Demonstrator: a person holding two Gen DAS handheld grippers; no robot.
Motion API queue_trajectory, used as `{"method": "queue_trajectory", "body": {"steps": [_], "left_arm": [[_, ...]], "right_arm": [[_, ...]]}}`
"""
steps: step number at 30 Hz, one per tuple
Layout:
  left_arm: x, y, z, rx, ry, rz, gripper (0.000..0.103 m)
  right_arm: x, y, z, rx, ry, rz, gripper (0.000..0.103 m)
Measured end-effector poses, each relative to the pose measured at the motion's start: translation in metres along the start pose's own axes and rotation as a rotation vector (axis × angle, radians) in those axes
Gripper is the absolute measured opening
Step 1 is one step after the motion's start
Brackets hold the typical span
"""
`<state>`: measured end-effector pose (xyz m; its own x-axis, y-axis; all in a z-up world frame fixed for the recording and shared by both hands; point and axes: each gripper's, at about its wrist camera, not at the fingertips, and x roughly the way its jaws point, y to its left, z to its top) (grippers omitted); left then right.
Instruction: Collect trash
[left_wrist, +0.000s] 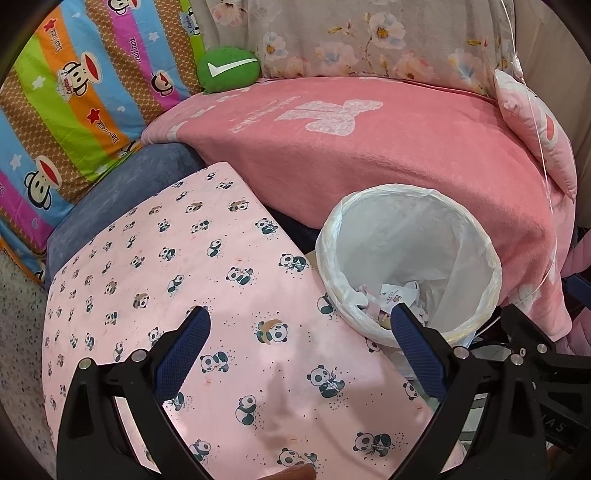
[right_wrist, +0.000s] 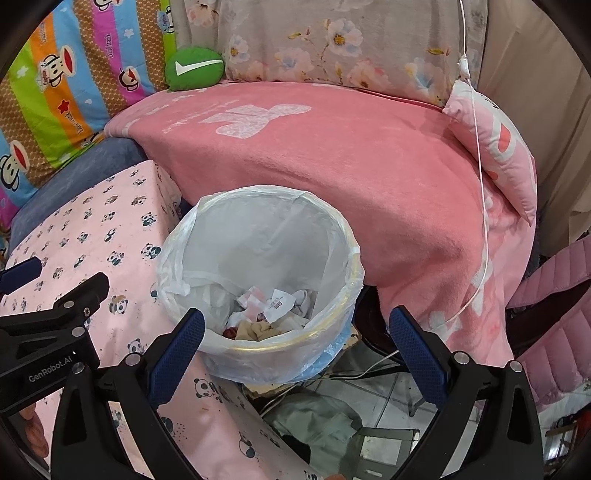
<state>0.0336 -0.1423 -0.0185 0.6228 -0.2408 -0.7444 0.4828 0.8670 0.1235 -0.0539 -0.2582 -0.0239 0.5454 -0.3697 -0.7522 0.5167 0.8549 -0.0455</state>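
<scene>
A round trash bin (right_wrist: 347, 251) lined with a clear plastic bag stands beside the table; it also shows in the left wrist view (left_wrist: 491, 258). Crumpled paper and wrappers (right_wrist: 273, 306) lie at its bottom, also seen in the left wrist view (left_wrist: 391, 295). My left gripper (left_wrist: 301, 321) is open and empty above the pink panda tablecloth (left_wrist: 221, 277). My right gripper (right_wrist: 297, 323) is open and empty, hovering over the bin's near rim. The left gripper's body (right_wrist: 55, 325) shows at the left of the right wrist view.
A pink blanket (right_wrist: 332, 147) covers the sofa behind the bin. A green cushion (right_wrist: 194, 68), a striped monkey-print quilt (left_wrist: 74, 92) and a small pink pillow (right_wrist: 495, 147) lie around it. A white cord (right_wrist: 480, 166) hangs at right. Cables and cloth (right_wrist: 325, 417) lie on the tiled floor.
</scene>
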Motion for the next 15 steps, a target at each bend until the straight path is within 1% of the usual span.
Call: {"method": "queue_trajectory", "body": {"steps": [8,15], "left_arm": [[-0.0016,0.0001,0.0004,-0.005,-0.005,-0.004,0.094],[0.0001,-0.0017,-0.0008,-0.007,0.003,0.011,0.094]], "right_arm": [[0.0012,-0.0052,0.0003,0.003,0.004,-0.007,0.099],[0.0013,-0.0075,-0.0002,0.007,0.014,-0.011,0.099]]}}
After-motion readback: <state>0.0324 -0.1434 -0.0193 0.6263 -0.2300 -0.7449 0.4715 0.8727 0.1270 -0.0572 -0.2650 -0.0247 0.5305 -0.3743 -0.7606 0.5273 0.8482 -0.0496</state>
